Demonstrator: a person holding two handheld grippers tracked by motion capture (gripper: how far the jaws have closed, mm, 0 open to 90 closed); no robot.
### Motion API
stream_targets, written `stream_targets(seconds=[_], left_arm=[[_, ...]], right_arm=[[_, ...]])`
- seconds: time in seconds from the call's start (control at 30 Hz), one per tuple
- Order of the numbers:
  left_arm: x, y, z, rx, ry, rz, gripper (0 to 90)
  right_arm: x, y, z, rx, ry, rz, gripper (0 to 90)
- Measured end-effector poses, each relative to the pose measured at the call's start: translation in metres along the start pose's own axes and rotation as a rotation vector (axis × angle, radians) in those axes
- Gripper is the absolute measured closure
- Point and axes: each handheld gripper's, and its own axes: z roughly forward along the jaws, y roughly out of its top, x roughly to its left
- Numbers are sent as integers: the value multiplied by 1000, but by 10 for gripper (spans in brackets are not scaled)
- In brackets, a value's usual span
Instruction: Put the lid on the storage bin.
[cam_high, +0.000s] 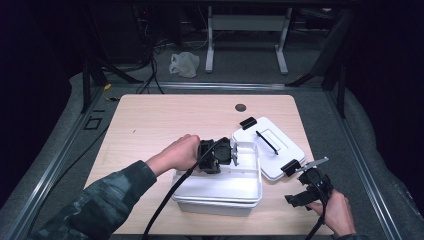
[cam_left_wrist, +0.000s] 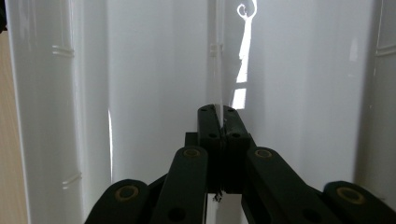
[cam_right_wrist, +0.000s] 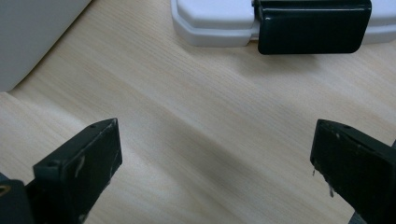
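A white plastic box (cam_high: 220, 200) stands open near the table's front edge. My left gripper (cam_high: 234, 155) reaches into it from the left, pointing right. In the left gripper view its jaws (cam_left_wrist: 218, 109) are pressed together inside the white box (cam_left_wrist: 37, 116). A thin clear upright sheet (cam_left_wrist: 217, 56), seemingly a divider, runs out from between the pads. The box's white lid (cam_high: 272, 145) lies flat to the right. My right gripper (cam_high: 296, 189) hovers low at the front right, open and empty, facing the lid's near black latch (cam_right_wrist: 310, 25).
The lid (cam_right_wrist: 210, 18) has a black handle (cam_high: 266, 141) and a second black latch (cam_high: 248, 122) at its far end. A corner of the box (cam_right_wrist: 32, 32) sits left of my right gripper. A round hole (cam_high: 240, 107) marks the wooden table (cam_high: 160, 120). Cables trail off the front edge.
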Motion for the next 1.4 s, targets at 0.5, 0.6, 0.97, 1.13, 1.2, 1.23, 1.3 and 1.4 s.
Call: stream_targets(seconds=[0.5,0.6,0.97,1.13,1.2,1.23,1.3,1.4], left_arm=[[3,-4,8,-17,-16,3,891],[1,-3,8,-18,8,27,892],[0,-3,21,26,3,19,890],[5,-7,25,5,-34,-20,884],[7,-8,27,-1,-48,-34,881],[8,-8,27,-1,-54,-37,880],[9,-9,27,-10,-61,-49,879],[10,-10,27,-18,-69,-69,871]], right_arm=[[1,0,1,4,-1,-8,18],[1,1,2,10,-3,-11,19],[1,0,2,13,4,-14,19],[1,0,2,12,7,-13,19],[1,0,3,15,7,-13,19],[1,0,3,16,9,-12,19],[1,0,3,16,6,-14,19],[1,1,3,16,7,-13,19]])
